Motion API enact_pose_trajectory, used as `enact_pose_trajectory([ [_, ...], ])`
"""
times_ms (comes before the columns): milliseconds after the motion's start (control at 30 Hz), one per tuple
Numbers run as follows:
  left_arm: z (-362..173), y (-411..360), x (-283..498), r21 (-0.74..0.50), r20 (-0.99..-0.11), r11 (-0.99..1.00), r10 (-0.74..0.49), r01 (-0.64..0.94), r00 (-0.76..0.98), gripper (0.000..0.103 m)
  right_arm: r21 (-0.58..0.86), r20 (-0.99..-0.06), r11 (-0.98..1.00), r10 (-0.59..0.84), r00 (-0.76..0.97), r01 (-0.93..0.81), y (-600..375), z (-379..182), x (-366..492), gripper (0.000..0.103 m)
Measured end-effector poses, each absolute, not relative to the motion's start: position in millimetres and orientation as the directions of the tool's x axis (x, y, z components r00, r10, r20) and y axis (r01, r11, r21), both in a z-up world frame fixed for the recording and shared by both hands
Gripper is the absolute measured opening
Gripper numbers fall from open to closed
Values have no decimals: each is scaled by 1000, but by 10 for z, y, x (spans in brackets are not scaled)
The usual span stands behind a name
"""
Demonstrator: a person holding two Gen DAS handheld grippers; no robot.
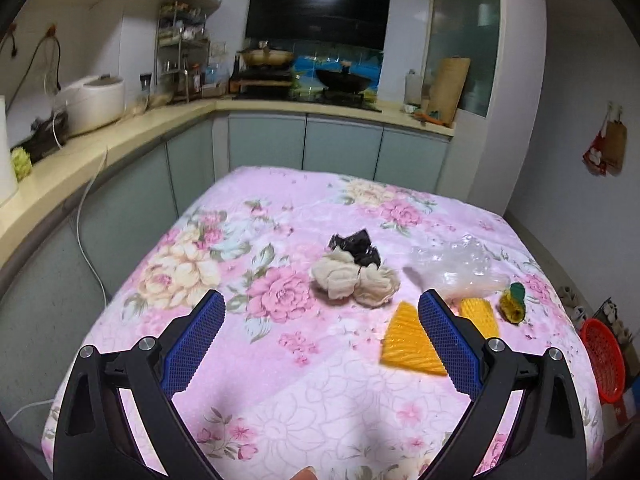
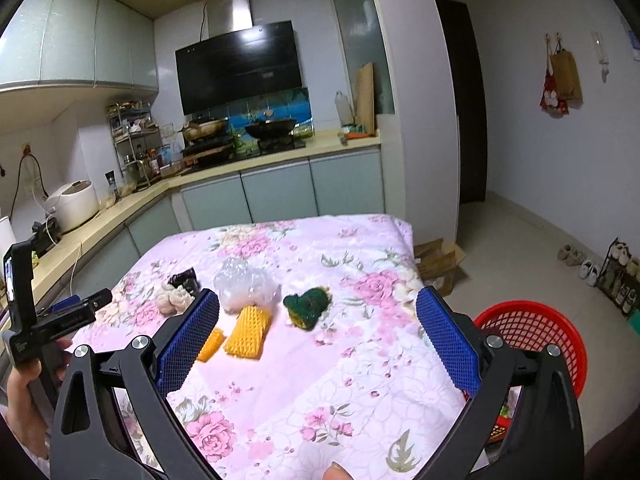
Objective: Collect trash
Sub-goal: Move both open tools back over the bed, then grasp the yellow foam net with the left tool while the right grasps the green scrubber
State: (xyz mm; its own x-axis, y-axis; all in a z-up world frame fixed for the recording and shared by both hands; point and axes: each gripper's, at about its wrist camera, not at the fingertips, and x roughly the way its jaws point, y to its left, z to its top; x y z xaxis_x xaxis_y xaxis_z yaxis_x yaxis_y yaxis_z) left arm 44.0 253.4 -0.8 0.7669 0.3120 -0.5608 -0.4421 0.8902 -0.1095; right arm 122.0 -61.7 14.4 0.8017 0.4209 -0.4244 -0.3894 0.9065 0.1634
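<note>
Trash lies on a table under a pink floral cloth (image 1: 280, 320) (image 2: 360, 360). A beige crumpled wad (image 1: 352, 280) (image 2: 174, 298) sits beside a black scrap (image 1: 356, 246) (image 2: 184, 278). Right of them are a clear plastic bag (image 1: 456, 266) (image 2: 246, 284), two yellow foam nets (image 1: 412, 344) (image 2: 248, 334) and a green-and-yellow scrubber (image 1: 513, 302) (image 2: 309, 306). My left gripper (image 1: 322, 340) hovers open over the near side of the cloth, holding nothing. My right gripper (image 2: 318, 338) is open and empty too, short of the scrubber.
A red mesh basket (image 2: 532, 336) (image 1: 602, 360) stands at the table's right edge. A kitchen counter (image 1: 100, 152) with a rice cooker (image 1: 94, 104) runs along the left and back. A cardboard box (image 2: 438, 262) and shoes (image 2: 580, 262) lie on the floor at right.
</note>
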Motion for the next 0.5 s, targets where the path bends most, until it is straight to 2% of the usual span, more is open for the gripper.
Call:
enact_pose_trajectory([
  [367,-466,2135,1029,-154,-676,949,101,-275,730,94,162,-469,913,404,785,-374,-641,54,1362,96],
  [500,-607,2048,1281,-140,-702,959,80,-247,708,93,166,-488,921,388,782,-353,-700,-1,1428,96],
])
